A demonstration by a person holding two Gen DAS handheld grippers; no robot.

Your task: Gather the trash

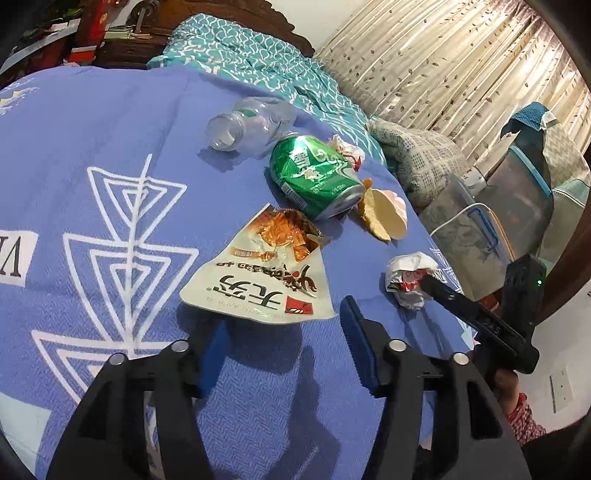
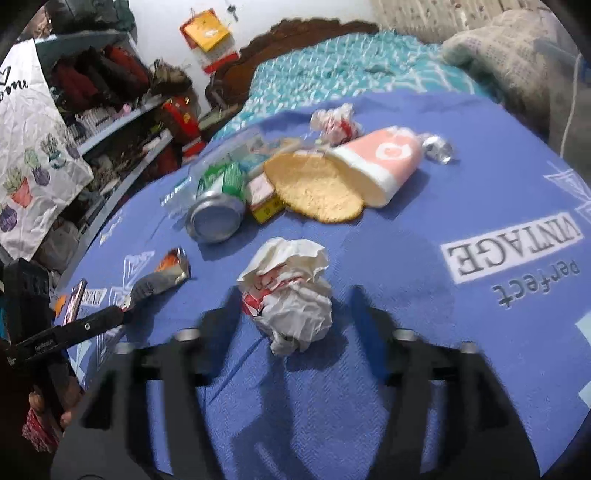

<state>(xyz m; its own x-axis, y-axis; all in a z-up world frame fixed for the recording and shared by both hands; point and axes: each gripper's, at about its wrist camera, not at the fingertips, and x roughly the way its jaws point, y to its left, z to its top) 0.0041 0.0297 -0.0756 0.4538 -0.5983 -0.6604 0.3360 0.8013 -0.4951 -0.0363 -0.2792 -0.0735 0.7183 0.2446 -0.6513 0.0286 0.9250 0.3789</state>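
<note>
Trash lies on a blue blanket [image 1: 110, 155]. In the left wrist view my left gripper [image 1: 282, 325] is open, its fingers at either side of the near edge of a white snack wrapper [image 1: 258, 273]. Beyond lie a crushed green can [image 1: 314, 173], a clear plastic bottle [image 1: 251, 125], a flattened paper cup [image 1: 384, 214] and a crumpled paper ball [image 1: 410, 277]. My right gripper [image 1: 428, 286] reaches that ball. In the right wrist view my right gripper [image 2: 291, 310] is open around the paper ball [image 2: 291, 291]. The can [image 2: 218, 206], cup [image 2: 354, 173] and a second paper wad [image 2: 334, 123] lie behind.
A teal quilt [image 1: 258, 62] and carved headboard [image 2: 306, 33] lie at the far end. Curtains [image 1: 461, 66] and plastic storage bins [image 1: 517, 192] stand past the bed's right edge. Cluttered shelves [image 2: 110, 110] stand at the left. A small yellow box [image 2: 264, 201] and a foil scrap [image 2: 437, 147] lie among the trash.
</note>
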